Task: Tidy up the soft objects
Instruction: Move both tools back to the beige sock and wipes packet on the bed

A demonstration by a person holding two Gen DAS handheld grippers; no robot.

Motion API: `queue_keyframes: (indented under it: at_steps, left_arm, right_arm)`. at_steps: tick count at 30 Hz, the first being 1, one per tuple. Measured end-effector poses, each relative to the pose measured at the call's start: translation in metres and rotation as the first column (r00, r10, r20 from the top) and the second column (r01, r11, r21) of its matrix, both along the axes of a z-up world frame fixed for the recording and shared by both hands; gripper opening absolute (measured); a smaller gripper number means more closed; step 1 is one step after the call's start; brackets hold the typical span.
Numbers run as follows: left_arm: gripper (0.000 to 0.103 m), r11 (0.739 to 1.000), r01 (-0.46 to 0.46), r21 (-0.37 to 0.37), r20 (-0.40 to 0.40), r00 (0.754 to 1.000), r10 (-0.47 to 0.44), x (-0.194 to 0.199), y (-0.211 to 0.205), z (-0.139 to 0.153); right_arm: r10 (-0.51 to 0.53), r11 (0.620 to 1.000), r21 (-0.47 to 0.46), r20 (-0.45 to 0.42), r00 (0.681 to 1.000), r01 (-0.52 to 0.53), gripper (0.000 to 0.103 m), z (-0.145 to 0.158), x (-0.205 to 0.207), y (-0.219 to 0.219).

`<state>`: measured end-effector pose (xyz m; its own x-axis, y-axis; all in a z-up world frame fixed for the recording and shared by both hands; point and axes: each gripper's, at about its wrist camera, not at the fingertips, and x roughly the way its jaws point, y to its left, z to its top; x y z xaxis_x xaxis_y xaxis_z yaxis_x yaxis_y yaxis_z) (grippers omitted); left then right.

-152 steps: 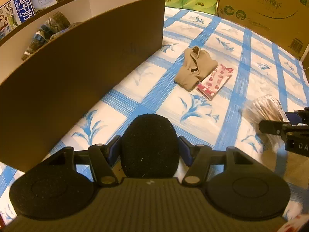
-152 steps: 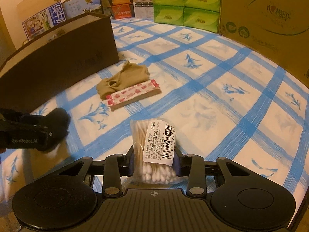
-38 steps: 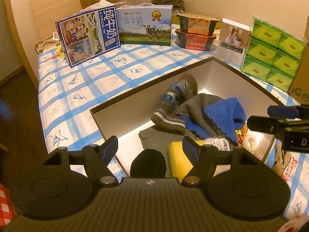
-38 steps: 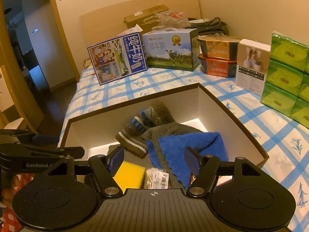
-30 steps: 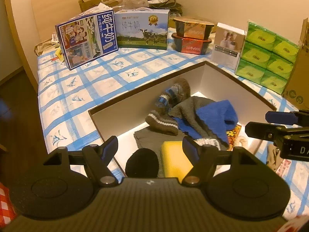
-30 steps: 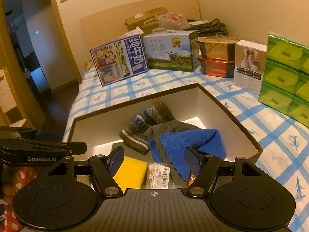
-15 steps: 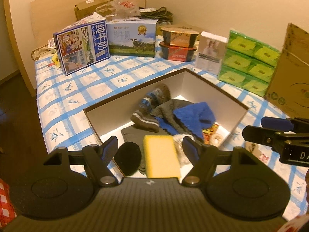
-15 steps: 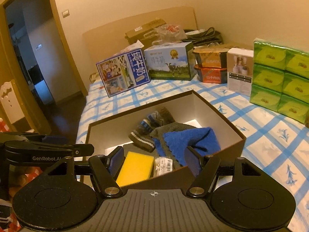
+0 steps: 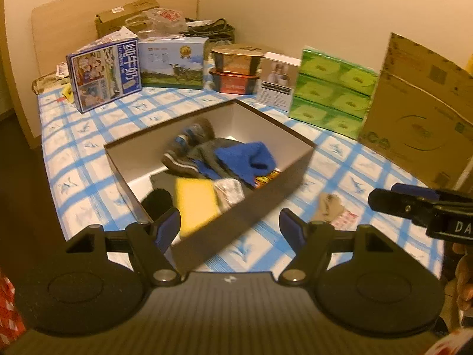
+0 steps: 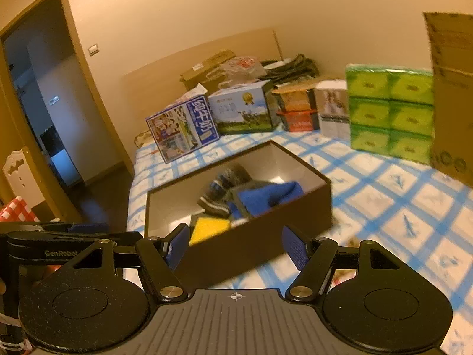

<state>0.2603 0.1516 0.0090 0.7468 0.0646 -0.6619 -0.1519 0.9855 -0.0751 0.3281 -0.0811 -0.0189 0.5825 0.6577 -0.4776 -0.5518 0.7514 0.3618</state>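
A brown box [image 9: 295, 177] [image 10: 266, 236] stands on the blue-checked bed. Inside lie a blue cloth [image 9: 245, 156] [image 10: 269, 196], a striped knit sock [image 9: 186, 148] [image 10: 218, 189], a yellow sponge [image 9: 195, 198] [image 10: 208, 226], a black round pad [image 9: 156, 199] and a cotton swab pack [image 9: 230, 190]. A tan cloth [image 9: 328, 204] and a red-patterned packet [image 9: 344, 217] lie on the bed right of the box. My left gripper [image 9: 230, 224] is open and empty, above the box's near corner. My right gripper [image 10: 235, 247] is open and empty, short of the box's near wall.
Milk cartons [image 9: 103, 74] [image 10: 183, 128], stacked food tubs [image 9: 236, 71], a white box [image 9: 278, 80], green tissue packs [image 9: 331, 100] [image 10: 390, 112] and a large cardboard box [image 9: 419, 112] line the bed's far and right sides. A dark doorway [image 10: 44, 118] opens at left.
Both grippers have pulled back and up from over the box, still open and empty. The box now looks smaller and farther, and the tan cloth beside it is in view.
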Motion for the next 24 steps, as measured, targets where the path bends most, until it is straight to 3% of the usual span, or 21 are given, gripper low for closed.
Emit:
queue_keyframes:
  at_steps: [15,24]
  left_arm:
    - [0.072,0.996,0.055,-0.065,-0.067,0.996,-0.059,-0.048,-0.064,-0.024]
    - [0.072,0.993,0.104,-0.063,-0.125,0.986,-0.112,-0.042,-0.097,-0.049]
  right_arm:
    - [-0.065,0.998,-0.023,-0.061,0.996,0.064,0.070,-0.018,-0.063,-0.067]
    - [-0.122,0.991,-0.072,-0.111,0.986,0.115,0.070,-0.040,-0.074,-0.092]
